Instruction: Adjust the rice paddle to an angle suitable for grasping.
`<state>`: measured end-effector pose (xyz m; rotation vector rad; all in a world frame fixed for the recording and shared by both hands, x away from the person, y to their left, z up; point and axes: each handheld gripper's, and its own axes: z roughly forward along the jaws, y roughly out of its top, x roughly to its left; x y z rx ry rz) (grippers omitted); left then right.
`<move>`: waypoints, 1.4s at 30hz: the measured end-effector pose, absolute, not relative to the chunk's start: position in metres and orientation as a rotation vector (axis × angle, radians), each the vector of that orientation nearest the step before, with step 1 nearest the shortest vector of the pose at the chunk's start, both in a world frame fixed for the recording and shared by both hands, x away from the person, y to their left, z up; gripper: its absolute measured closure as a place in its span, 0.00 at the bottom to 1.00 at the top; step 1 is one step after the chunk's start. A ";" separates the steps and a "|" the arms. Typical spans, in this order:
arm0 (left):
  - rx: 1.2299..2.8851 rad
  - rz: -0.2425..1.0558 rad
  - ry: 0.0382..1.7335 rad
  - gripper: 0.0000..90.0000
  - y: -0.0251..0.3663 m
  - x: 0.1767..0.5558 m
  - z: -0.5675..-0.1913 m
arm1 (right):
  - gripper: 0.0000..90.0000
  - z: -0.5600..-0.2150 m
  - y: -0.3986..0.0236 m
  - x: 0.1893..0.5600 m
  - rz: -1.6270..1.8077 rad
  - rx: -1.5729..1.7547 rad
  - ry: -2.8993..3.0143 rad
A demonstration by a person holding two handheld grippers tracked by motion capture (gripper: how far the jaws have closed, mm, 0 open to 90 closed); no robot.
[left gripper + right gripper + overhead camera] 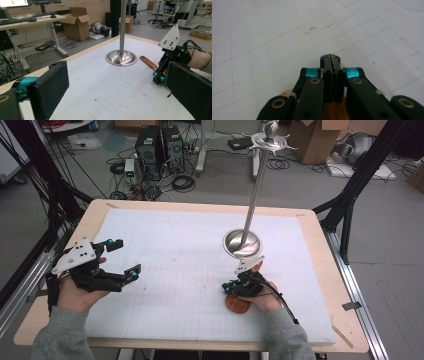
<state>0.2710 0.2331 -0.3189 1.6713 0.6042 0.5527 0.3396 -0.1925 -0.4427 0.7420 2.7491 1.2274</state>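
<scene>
Jaws of your right gripper point(333, 60) are pressed together, pads meeting with no visible gap, and nothing shows pinched between the tips. They sit low over the brown wooden spatula-like utensil point(237, 303), whose blade end pokes out beneath your right hand in the high view; in the left gripper view its long wooden handle point(149, 63) runs toward the stand. Whether the pads already touch the wood I cannot tell.

Likely step: picking up that utensil. Closed jaws won't take it, so spread them first, then lower so one pad goes each side of the handle, not the broad blade. Grip across the narrow width, near the middle, so it doesn't swing. The utensil lies flat on the white gridded mat point(175, 270), so tilt the tips down to get under the edge a bit.

Watch the polished metal stand with round dished base and tall pole point(242, 243): it's just beyond your right hand, so lift straight up, not forward, or you may knock it.

Left gripper point(117, 257) rests well apart at the left side of the tabletop point(320, 250), jaws spread wide, empty. Keep it there.
</scene>
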 end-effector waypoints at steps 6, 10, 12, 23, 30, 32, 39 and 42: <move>1.671 0.543 0.598 0.06 0.231 0.274 -0.319 | 0.99 -0.444 -0.197 0.337 1.241 0.743 2.750; 1.672 0.532 0.588 0.06 0.226 0.279 -0.318 | 0.99 -0.444 -0.204 0.332 1.245 0.751 2.758; 1.670 0.526 0.579 0.06 0.224 0.281 -0.318 | 0.99 -0.444 -0.207 0.330 1.251 0.751 2.756; 1.678 0.495 0.549 0.06 0.211 0.291 -0.317 | 0.99 -0.444 -0.229 0.321 1.266 0.748 2.820; 1.684 0.475 0.535 0.06 0.203 0.295 -0.317 | 0.99 -0.442 -0.243 0.317 1.282 0.716 2.841; 1.685 0.475 0.534 0.06 0.203 0.295 -0.317 | 0.99 -0.438 -0.251 0.319 1.342 0.726 2.781; 1.681 0.484 0.552 0.06 0.209 0.293 -0.318 | 0.99 -0.425 -0.298 0.326 1.325 0.917 2.544; 1.687 0.490 0.555 0.06 0.210 0.291 -0.319 | 0.99 -0.432 -0.314 0.331 1.282 0.997 2.514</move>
